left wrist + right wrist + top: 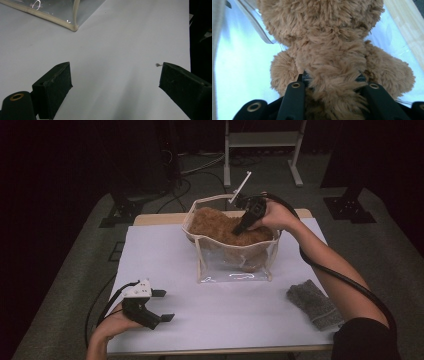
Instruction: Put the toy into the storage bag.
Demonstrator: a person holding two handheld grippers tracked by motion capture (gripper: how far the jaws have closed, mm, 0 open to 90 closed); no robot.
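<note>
Right gripper (239,231) clamped on plush bear (329,50) inside clear bag (235,270) for packing; left gripper (164,306) apart, idle on table (225,315) nearby.

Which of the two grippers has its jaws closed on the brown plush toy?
The right gripper, reaching down into the clear bag, grips the plush toy. The left gripper rests open on the white table, holding nothing.

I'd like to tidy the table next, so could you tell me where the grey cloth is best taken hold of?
Grip the grey cloth across its narrow width near the middle, coming straight down from above. It lies flat on the table as a long folded strip running diagonally, so a claw turned across it can probably pinch both long edges. The right side is nearer; the left claw is open and free.
</note>
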